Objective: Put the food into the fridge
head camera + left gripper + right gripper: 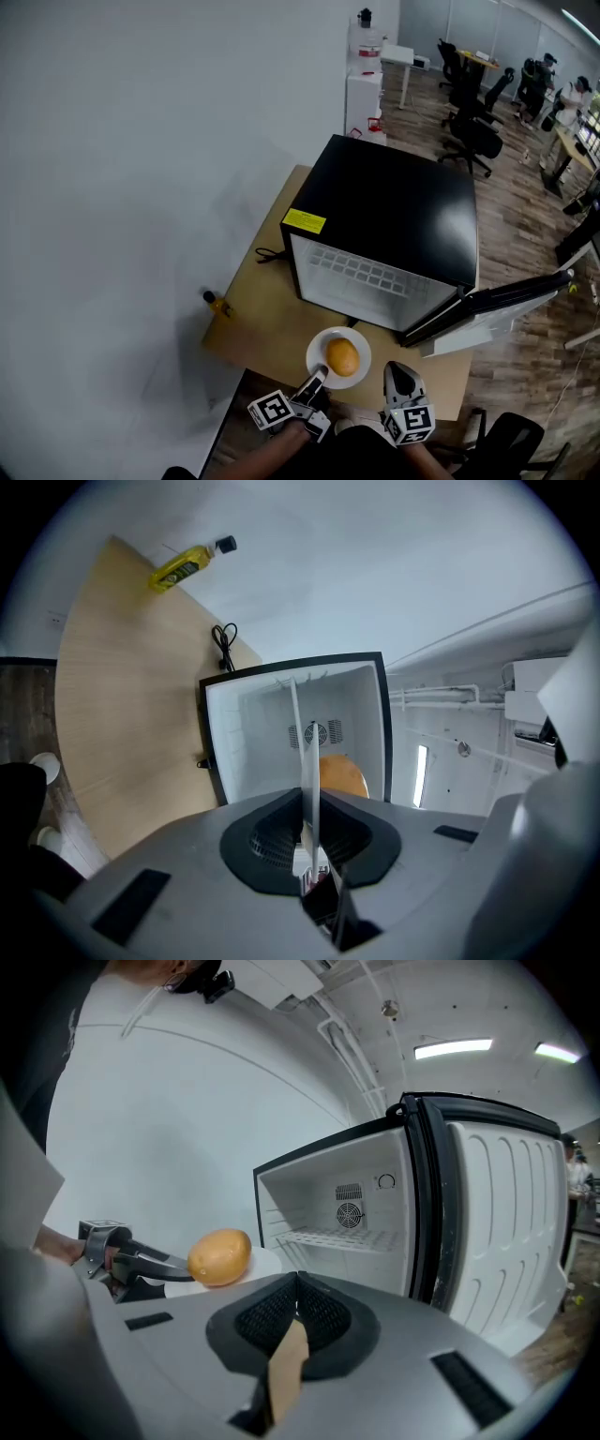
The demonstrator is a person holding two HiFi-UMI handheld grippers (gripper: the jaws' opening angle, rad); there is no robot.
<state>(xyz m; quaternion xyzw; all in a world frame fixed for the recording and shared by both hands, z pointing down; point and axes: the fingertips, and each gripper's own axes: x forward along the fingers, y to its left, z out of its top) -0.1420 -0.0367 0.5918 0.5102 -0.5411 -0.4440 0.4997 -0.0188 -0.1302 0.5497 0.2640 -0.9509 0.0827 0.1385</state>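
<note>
Left gripper (317, 377): clamped on the near rim of the plate (360, 341), pads pressing it from above and below; gripped at the edge so as to carry the food without touching it.
Right gripper (399, 371): jaws together with nothing between them, just beside the plate's right side but apart from it; likely kept free to steady the plate or mind the door.
Plate: white, held flat and level, edge-on along the left jaws, aimed straight at the fridge opening; resting on the table or just lifted, not possible to say.
Potato (342, 356): round, yellow-orange, loose on the middle of the plate, not yet in the fridge; free to roll, hence the level hold.
Fridge (394, 202): small, black, standing on the table (267, 314); white inside, empty apart from a wire shelf (328, 1237) and a fan grille (348, 1215) on the back wall.
Door (506, 302): swung wide to the right, leaving the whole opening clear for the plate.
Bottle (217, 303): yellow, lying at the table's left edge, well apart from the work.
Cable (268, 255): black, coiled on the table by the fridge's left side, out of the path.
Step in hand: by judgement, bringing plate and potato to the opening; most of the task left.
Next move: calls for a level slide in, under or onto the shelf, then a release.
Risk: tilt from a one-edge grip, potato rolling off.
</note>
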